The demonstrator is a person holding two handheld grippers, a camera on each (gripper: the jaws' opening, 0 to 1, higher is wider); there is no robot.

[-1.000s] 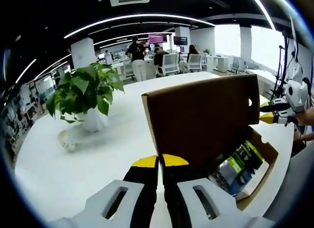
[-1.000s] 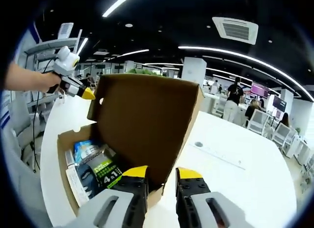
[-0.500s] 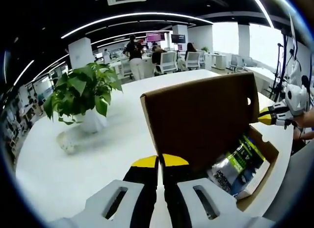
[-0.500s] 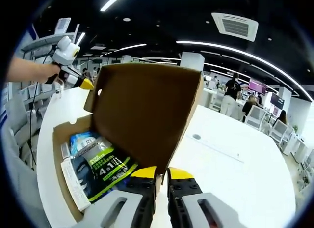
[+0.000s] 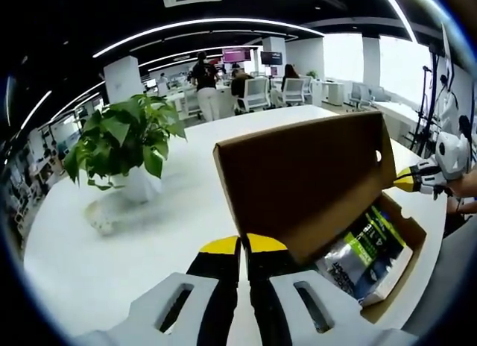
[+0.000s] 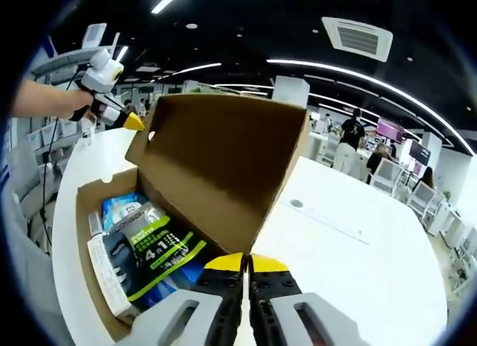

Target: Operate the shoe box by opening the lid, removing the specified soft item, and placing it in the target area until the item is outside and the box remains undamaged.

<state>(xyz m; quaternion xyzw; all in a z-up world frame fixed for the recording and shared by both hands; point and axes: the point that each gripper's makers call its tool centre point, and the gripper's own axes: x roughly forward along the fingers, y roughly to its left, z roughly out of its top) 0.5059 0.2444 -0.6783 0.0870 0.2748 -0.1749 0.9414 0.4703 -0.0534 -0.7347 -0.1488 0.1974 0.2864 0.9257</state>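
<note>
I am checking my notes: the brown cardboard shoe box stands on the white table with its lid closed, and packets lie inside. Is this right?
Not quite. The brown cardboard shoe box stands on the white table, but its lid is raised open, not closed. The right gripper view shows this, with the printed packets lying inside.

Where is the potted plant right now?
In the left gripper view, the potted plant stands on the white table, in the picture's left half, apart from the raised lid of the shoe box.

Brown cardboard shoe box [image 6: 216, 163]; dark soft packet with lime-green stripes [image 6: 153, 250]; white round table [image 5: 112, 249]; green-leaved potted plant [image 5: 123, 137].
</note>
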